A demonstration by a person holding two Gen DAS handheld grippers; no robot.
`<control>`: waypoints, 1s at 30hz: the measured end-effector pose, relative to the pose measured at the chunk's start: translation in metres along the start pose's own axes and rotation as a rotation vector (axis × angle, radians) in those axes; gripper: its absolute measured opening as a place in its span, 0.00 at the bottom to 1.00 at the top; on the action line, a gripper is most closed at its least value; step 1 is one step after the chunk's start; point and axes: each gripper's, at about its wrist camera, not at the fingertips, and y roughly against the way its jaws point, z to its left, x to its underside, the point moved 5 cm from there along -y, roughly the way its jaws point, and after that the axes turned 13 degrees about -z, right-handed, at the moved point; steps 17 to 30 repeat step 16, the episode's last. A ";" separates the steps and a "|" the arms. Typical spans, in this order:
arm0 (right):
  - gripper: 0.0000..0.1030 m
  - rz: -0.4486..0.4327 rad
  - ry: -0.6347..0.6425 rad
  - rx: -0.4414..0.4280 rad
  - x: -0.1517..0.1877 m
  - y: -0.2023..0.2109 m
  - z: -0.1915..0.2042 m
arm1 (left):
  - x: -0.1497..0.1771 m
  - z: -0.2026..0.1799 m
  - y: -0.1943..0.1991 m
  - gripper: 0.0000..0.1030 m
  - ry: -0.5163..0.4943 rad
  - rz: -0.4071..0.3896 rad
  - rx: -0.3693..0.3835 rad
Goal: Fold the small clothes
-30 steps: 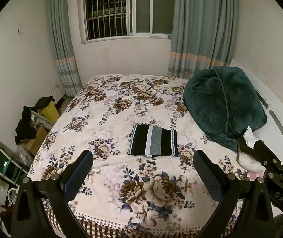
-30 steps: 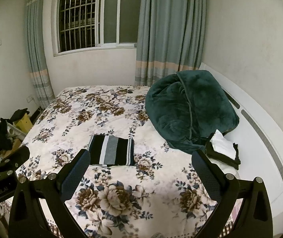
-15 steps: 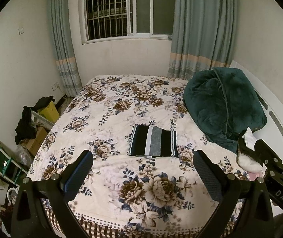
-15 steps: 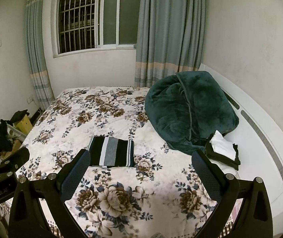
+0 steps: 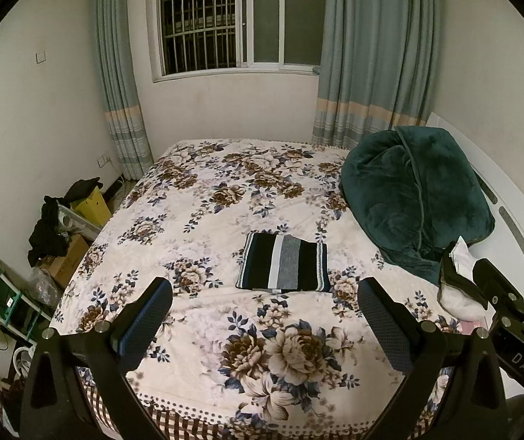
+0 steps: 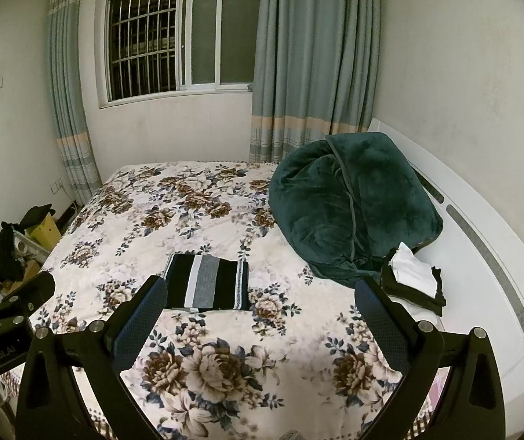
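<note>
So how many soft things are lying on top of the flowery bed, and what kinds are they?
Striped folded cloth: 1
Green fluffy blanket, bunched up: 1
Small black and white pile of clothes: 1
Total: 3

Both grippers, left and right, are open and hold nothing.

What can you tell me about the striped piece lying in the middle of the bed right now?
The striped garment is folded into a flat, neat rectangle, with broad black, white and grey bands and thin patterned trim along its left and right edges. It looks like a soft knit. It lies flat near the middle of the floral bedspread, touching only that. The green blanket heap sits apart to its right. Both sets of jaws are open, short of it and holding nothing.
</note>
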 end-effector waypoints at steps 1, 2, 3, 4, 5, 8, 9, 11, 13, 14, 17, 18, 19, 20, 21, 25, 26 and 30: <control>1.00 0.000 0.001 0.001 0.000 0.000 0.000 | 0.000 0.000 0.000 1.00 0.000 0.000 0.000; 1.00 0.001 0.002 0.000 0.000 0.000 0.000 | 0.000 0.000 -0.001 1.00 0.000 0.000 0.000; 1.00 0.001 -0.001 0.000 0.001 0.000 0.000 | 0.000 0.000 -0.001 1.00 0.000 -0.001 0.001; 1.00 0.000 0.000 0.001 0.001 0.001 0.000 | 0.000 0.000 -0.001 1.00 -0.001 0.000 0.001; 1.00 -0.001 0.001 0.002 0.001 0.001 0.000 | 0.000 0.002 0.000 1.00 -0.001 0.000 0.000; 1.00 -0.001 -0.002 0.002 0.002 0.001 0.001 | -0.001 0.001 -0.002 1.00 -0.002 0.000 0.002; 1.00 0.000 -0.002 0.002 0.002 0.002 0.001 | -0.001 0.001 -0.001 1.00 -0.002 0.000 0.003; 1.00 0.000 -0.004 0.002 0.003 0.002 0.001 | 0.000 0.001 -0.001 1.00 -0.001 0.002 0.001; 1.00 -0.001 -0.001 0.003 0.003 0.002 0.001 | -0.001 0.002 0.001 1.00 -0.004 -0.003 -0.003; 1.00 -0.001 -0.002 0.004 0.003 0.002 0.001 | -0.003 0.003 0.004 1.00 -0.005 -0.008 -0.011; 1.00 -0.001 -0.005 0.005 0.003 0.003 0.001 | -0.006 0.006 0.010 1.00 -0.002 -0.015 -0.016; 1.00 -0.001 -0.005 0.005 0.003 0.003 0.001 | -0.006 0.006 0.010 1.00 -0.002 -0.015 -0.016; 1.00 -0.001 -0.005 0.005 0.003 0.003 0.001 | -0.006 0.006 0.010 1.00 -0.002 -0.015 -0.016; 1.00 -0.001 -0.005 0.005 0.003 0.003 0.001 | -0.006 0.006 0.010 1.00 -0.002 -0.015 -0.016; 1.00 -0.001 -0.005 0.005 0.003 0.003 0.001 | -0.006 0.006 0.010 1.00 -0.002 -0.015 -0.016; 1.00 -0.001 -0.005 0.005 0.003 0.003 0.001 | -0.006 0.006 0.010 1.00 -0.002 -0.015 -0.016; 1.00 -0.001 -0.005 0.005 0.003 0.003 0.001 | -0.006 0.006 0.010 1.00 -0.002 -0.015 -0.016; 1.00 -0.001 -0.005 0.005 0.003 0.003 0.001 | -0.006 0.006 0.010 1.00 -0.002 -0.015 -0.016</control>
